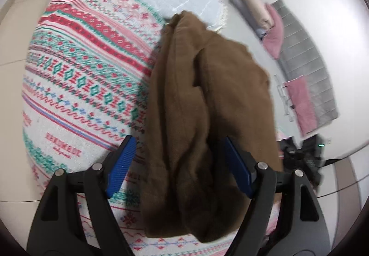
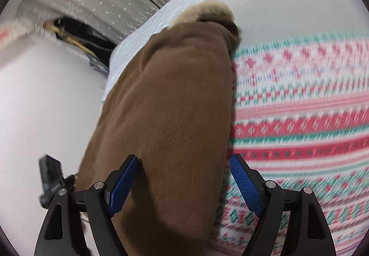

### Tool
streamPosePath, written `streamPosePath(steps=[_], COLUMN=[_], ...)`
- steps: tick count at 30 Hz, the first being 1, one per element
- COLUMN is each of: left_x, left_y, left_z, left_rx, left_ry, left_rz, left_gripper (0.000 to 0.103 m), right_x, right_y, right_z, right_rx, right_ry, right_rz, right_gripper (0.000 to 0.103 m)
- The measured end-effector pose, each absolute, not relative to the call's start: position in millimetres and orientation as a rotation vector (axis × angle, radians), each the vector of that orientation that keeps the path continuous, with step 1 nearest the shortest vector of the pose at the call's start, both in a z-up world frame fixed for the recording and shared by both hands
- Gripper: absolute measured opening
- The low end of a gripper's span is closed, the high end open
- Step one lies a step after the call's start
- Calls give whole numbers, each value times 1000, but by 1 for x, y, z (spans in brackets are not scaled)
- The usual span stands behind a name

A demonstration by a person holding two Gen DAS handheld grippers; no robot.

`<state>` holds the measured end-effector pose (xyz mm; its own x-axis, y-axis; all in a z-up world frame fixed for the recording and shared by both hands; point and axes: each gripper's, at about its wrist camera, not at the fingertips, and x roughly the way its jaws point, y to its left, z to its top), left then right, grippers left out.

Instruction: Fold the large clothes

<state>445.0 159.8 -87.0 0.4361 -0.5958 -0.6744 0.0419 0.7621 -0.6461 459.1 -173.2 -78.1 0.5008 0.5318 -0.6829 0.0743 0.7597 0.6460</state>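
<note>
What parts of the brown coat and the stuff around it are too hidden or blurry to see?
- Left wrist view: the brown coat covers the patterned blanket beneath; its bottom end is hidden behind the left gripper.
- Right wrist view: the coat is motion-blurred; sleeves can't be told apart.
- Right wrist view: dark clutter by the curtain is blurred.
- Left wrist view: black gear is too blurred to identify.

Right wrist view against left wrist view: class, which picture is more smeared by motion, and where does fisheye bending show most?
Right wrist view: heavier smear, the patterned blanket streaked sideways, the brown garment soft. Left wrist view: blanket motifs fairly crisp, only mildly blurred; stripes bow outward and the grey mat curves near the dark rim.
</note>
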Motion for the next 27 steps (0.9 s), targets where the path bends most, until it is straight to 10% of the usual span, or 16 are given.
streamPosePath(steps=[12, 27], left_x=[455, 450], left_y=[144, 124], left_z=[-118, -114], left_rx=[-611, -495], left_ry=[1118, 1110], left_rz=[-465, -425], left_gripper=[91, 80], right_x=[466, 457], right_y=[-157, -127], right_z=[-96, -85], right_rx=[725, 523], right_ry=[1012, 926], right_rz=[326, 260], right_gripper=[86, 77])
